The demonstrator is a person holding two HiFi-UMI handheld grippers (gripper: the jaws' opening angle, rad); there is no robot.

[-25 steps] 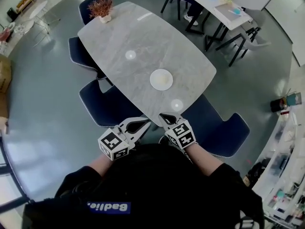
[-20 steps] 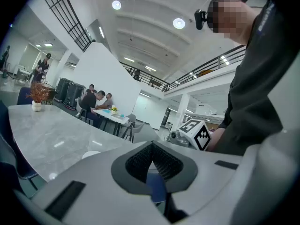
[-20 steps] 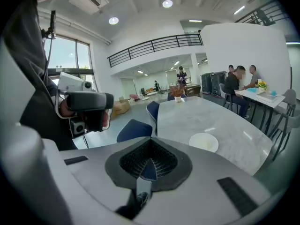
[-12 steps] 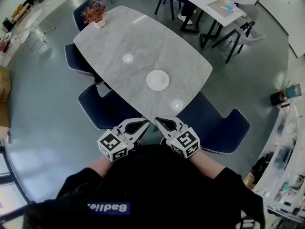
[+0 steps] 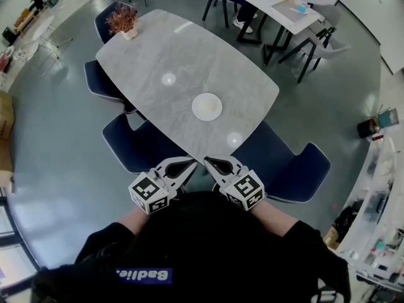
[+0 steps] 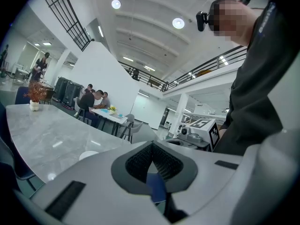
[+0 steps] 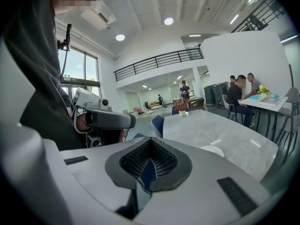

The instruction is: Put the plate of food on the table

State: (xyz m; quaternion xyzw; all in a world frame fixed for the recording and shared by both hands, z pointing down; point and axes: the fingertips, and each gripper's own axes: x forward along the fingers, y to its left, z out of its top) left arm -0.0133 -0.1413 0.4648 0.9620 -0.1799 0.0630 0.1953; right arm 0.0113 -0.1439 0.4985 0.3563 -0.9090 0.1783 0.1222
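A white plate (image 5: 207,106) with a little pale food on it rests on the grey marble table (image 5: 158,55), toward its near end. It also shows as a white rim in the left gripper view (image 6: 89,154) and the right gripper view (image 7: 213,150). My left gripper (image 5: 194,163) and right gripper (image 5: 206,162) hover side by side just off the table's near tip, close to my body, well short of the plate. Both are shut with nothing between the jaws, as each gripper's own view confirms: left gripper (image 6: 151,146), right gripper (image 7: 150,142).
A potted plant (image 5: 122,19) stands at the table's far end. Dark blue chairs (image 5: 136,145) (image 5: 287,163) flank the near end, and others line the left side. Beyond stands a white table (image 5: 287,5) with seated people and black chairs.
My right gripper has drawn back from the table's edge toward my body and tilted up. The left gripper has stayed put. The plate has not moved on the table.
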